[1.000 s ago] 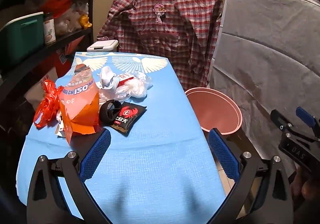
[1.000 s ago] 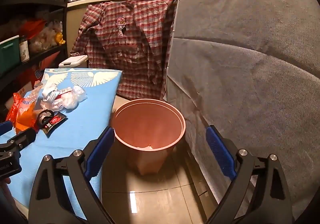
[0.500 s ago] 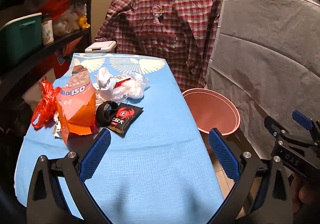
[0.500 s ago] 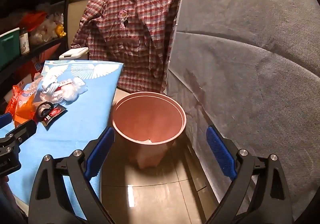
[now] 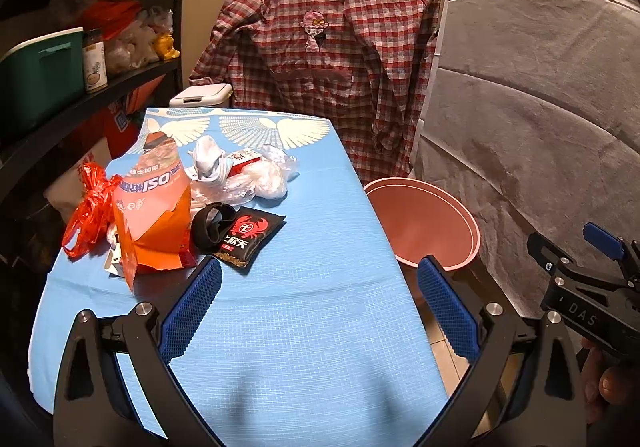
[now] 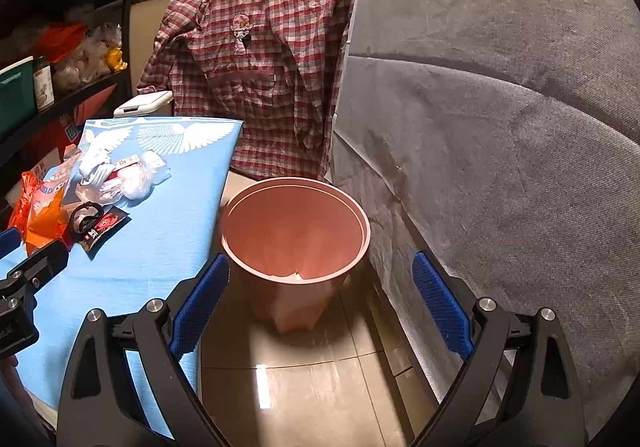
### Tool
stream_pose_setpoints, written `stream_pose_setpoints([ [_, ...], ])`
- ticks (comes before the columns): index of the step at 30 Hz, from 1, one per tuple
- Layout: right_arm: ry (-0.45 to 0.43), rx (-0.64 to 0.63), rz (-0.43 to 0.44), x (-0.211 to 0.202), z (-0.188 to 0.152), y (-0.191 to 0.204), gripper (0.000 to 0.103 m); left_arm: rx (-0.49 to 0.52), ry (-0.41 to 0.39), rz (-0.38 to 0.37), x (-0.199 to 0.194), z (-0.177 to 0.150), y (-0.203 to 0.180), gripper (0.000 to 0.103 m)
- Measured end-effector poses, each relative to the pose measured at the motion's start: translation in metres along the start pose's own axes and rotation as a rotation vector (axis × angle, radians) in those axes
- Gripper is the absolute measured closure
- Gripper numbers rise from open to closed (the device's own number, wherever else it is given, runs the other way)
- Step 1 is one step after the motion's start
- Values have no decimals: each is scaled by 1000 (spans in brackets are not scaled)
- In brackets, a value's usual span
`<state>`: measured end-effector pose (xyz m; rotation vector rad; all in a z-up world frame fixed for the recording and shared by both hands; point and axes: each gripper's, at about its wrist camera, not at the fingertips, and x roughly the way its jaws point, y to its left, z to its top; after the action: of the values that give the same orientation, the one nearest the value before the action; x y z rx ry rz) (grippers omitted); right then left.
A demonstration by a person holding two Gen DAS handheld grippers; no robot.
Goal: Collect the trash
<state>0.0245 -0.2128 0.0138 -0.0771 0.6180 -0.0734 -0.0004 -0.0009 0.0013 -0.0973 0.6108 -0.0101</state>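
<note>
Trash lies at the far left of the blue table [image 5: 304, 311]: a torn orange snack bag [image 5: 150, 219], a red plastic bag [image 5: 86, 213], a black crab-print packet [image 5: 250, 237], a black ring [image 5: 212, 225] and crumpled clear wrappers [image 5: 248, 177]. A pink bin [image 6: 296, 231] stands on the floor right of the table, with a small scrap at its bottom. My left gripper [image 5: 318, 301] hangs open over the table's near part, short of the trash. My right gripper [image 6: 320, 291] stands open in front of the bin, holding nothing.
A plaid shirt [image 5: 320, 59] hangs behind the table. A grey covered bulk [image 6: 500, 127] fills the right side, close to the bin. Dark shelves [image 5: 80, 59] with a green box and jars line the left. A white lidded box [image 5: 200, 95] sits beyond the table. Tiled floor [image 6: 300, 387] shows below.
Both grippers have drawn back and risen slightly, so the trash and the bin look a little farther away. Both stay open; nothing was picked up or moved.
</note>
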Motion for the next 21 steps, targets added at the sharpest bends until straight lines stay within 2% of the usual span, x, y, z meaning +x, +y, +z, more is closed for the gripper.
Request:
stream_pose_setpoints([
  [21,2,-3,3,1,0,0,12,6,-2,-5,-1,0,-6,8],
])
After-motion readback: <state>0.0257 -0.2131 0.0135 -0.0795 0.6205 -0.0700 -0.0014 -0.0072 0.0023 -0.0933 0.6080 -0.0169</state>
